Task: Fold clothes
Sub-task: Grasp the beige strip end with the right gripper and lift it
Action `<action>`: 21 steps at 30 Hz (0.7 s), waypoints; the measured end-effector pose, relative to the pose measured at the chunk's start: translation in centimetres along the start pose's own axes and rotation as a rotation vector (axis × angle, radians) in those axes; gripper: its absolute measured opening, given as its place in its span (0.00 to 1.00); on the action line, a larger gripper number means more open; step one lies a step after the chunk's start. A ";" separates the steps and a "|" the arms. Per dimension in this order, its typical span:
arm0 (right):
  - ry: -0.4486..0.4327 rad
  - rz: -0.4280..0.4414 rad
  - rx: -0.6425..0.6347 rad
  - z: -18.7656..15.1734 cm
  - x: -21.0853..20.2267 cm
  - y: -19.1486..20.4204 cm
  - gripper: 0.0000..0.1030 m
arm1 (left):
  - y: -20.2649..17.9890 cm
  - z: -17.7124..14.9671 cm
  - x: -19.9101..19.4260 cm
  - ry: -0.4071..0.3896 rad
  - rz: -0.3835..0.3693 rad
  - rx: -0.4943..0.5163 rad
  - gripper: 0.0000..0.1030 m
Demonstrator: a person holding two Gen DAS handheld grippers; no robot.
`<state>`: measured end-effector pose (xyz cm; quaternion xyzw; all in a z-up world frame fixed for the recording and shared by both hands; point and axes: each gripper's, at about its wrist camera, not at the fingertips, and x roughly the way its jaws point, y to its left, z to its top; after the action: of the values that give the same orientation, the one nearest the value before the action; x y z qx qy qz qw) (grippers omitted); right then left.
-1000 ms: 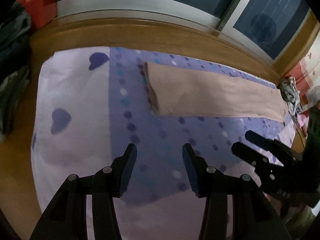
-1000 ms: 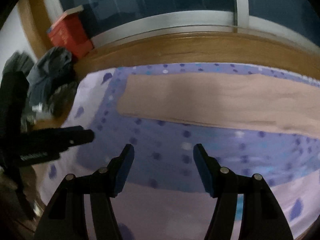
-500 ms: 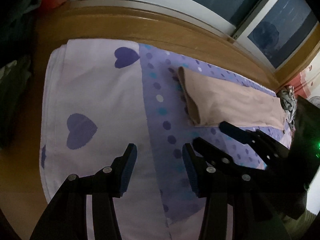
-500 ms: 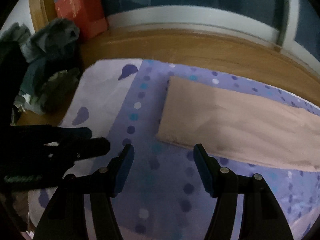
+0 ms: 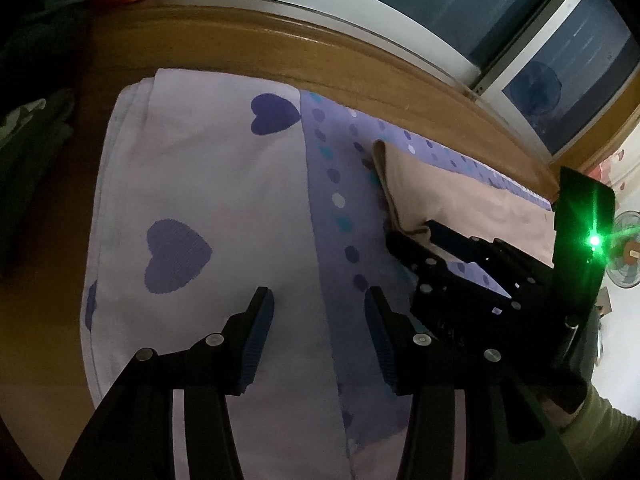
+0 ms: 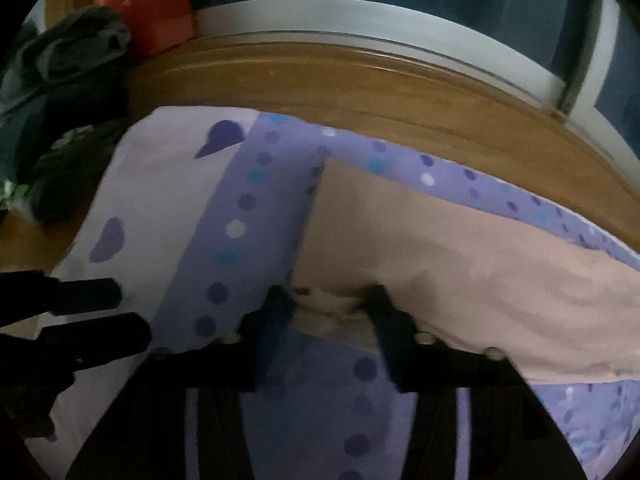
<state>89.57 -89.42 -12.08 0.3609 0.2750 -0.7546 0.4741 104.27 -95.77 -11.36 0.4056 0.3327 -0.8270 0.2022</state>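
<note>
A long beige folded garment [image 5: 460, 196] [image 6: 440, 240] lies across the purple dotted band of a bed sheet [image 5: 200, 176] [image 6: 160, 184]. My right gripper [image 6: 328, 304] [image 5: 412, 236] is at the garment's near left corner. Its jaws are closing, and the bunched corner sits between them with a gap still showing. To the left, my left gripper [image 5: 318, 312] [image 6: 128, 312] hovers open over the pale heart-printed part of the sheet, holding nothing.
A wooden ledge [image 5: 320, 52] [image 6: 360, 80] runs behind the sheet, below a dark window. A pile of dark clothes [image 6: 60, 80] [image 5: 32, 128] and a red box [image 6: 140, 4] sit at the far left. A fan [image 5: 628, 256] stands at the right.
Both grippers shifted left along the sheet and sank a little. The right gripper reached the garment's left corner and its jaws narrowed around it. The left gripper's jaws kept their width.
</note>
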 end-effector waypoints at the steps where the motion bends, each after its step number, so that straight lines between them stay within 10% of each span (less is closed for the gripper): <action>1: 0.000 -0.015 0.005 0.1 0.0 0.0 0.27 | -0.1 0.1 0.0 0.000 0.001 0.002 0.46; 3: 0.002 -0.026 0.031 0.2 -0.1 -0.4 0.14 | -0.2 0.3 0.0 0.000 0.000 0.007 0.46; 13: -0.099 0.347 0.526 -0.4 -2.6 -9.0 0.12 | -2.5 1.9 0.9 0.019 0.005 0.082 0.46; 21: -0.159 0.354 0.737 -3.0 -3.4 -13.5 0.12 | -7.7 4.0 1.8 0.012 -0.011 0.224 0.46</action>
<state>79.10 -80.03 -10.08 0.4888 -0.1172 -0.7348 0.4555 96.41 -93.40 -8.01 0.4288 0.2415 -0.8576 0.1492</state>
